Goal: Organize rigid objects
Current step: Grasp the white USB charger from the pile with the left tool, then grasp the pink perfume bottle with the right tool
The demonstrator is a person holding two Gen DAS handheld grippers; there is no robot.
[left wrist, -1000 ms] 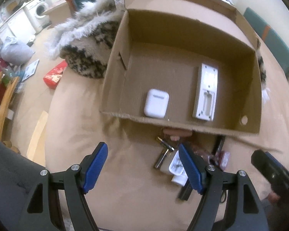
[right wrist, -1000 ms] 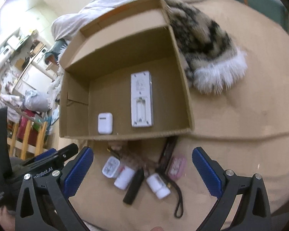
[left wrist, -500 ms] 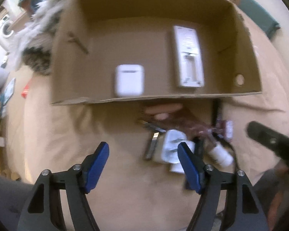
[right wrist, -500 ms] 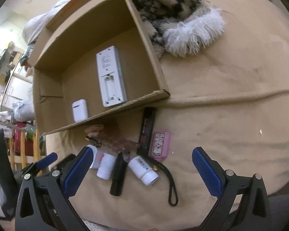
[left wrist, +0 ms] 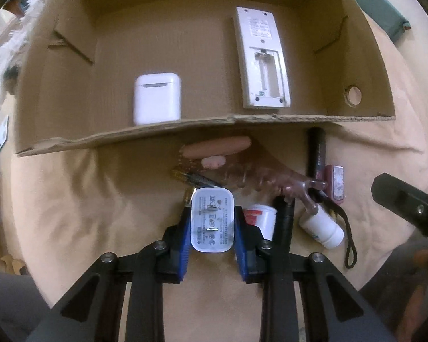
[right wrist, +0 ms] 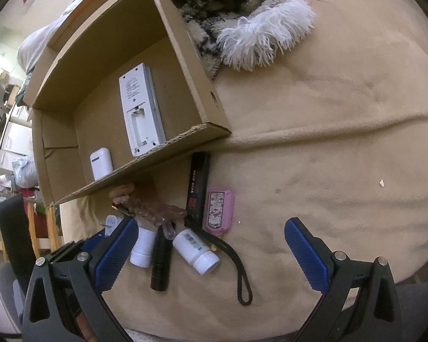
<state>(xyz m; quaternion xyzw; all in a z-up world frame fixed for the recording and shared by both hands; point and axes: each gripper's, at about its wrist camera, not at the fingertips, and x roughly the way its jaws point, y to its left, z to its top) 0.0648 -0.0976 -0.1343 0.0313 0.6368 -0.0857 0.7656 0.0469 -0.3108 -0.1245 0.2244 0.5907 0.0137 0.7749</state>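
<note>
Cardboard box [left wrist: 202, 131] is the biggest thing here, sitting open-topped on a tan blanket [right wrist: 342, 131], with a furry black-and-white throw [right wrist: 242, 14] against its far side. Inside the box lie a white remote [left wrist: 261, 59], back side up with its battery bay uncovered, and a white earbud case [left wrist: 157, 98], well apart from each other.

Just outside the box's near wall is a cluster of small things: a long black stick-shaped item [right wrist: 198, 186] touching a pink patterned case [right wrist: 218, 209], a black flashlight [right wrist: 161, 259] with a wrist strap [right wrist: 241, 273], a white pill bottle [right wrist: 197, 250] on its side, a second white bottle [right wrist: 141, 249], and a translucent brown hair claw [left wrist: 259, 173] (partly over the others).

White charger plug [left wrist: 211, 223], prongs facing the camera, is pinched between the blue pads of the left gripper [left wrist: 212, 228], at the cluster's near edge. The right gripper [right wrist: 211, 253] hovers above the cluster, spread wide with nothing between its pads.
</note>
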